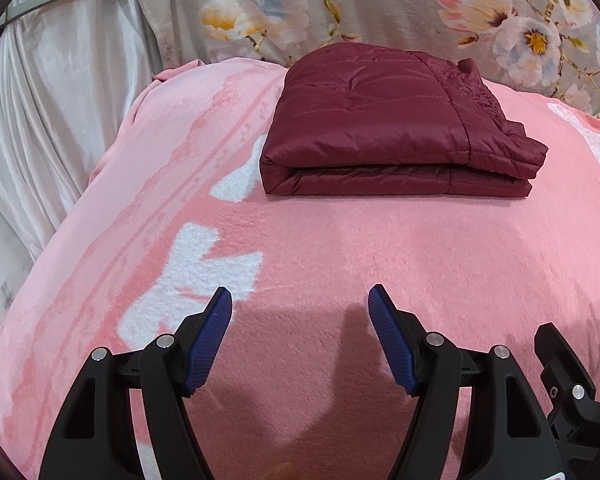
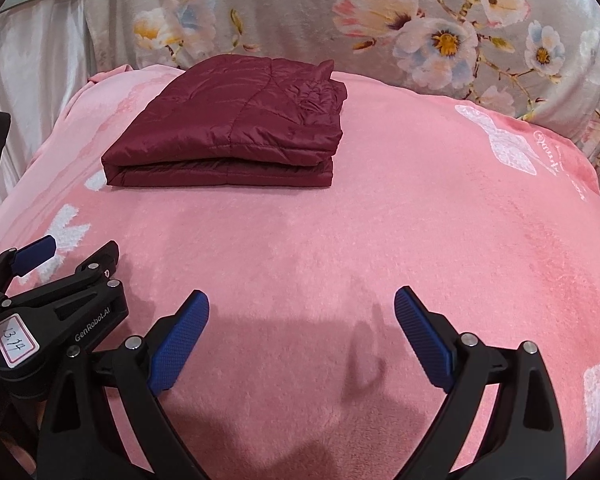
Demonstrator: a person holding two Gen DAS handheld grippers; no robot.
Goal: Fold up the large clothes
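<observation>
A dark red quilted jacket (image 1: 384, 124) lies folded into a compact stack on the pink blanket (image 1: 340, 240). It also shows in the right wrist view (image 2: 236, 124), at the far left of the blanket (image 2: 340, 220). My left gripper (image 1: 300, 300) is open and empty, hovering over the blanket well in front of the jacket. My right gripper (image 2: 302, 300) is open and empty, also over the blanket, nearer than the jacket and to its right. The left gripper's body (image 2: 56, 292) shows at the left edge of the right wrist view.
A grey floral cloth (image 1: 380, 4) hangs behind the blanket, also in the right wrist view (image 2: 340, 12). A white satin curtain (image 1: 60, 100) hangs at the far left. The blanket's edge drops off at the left.
</observation>
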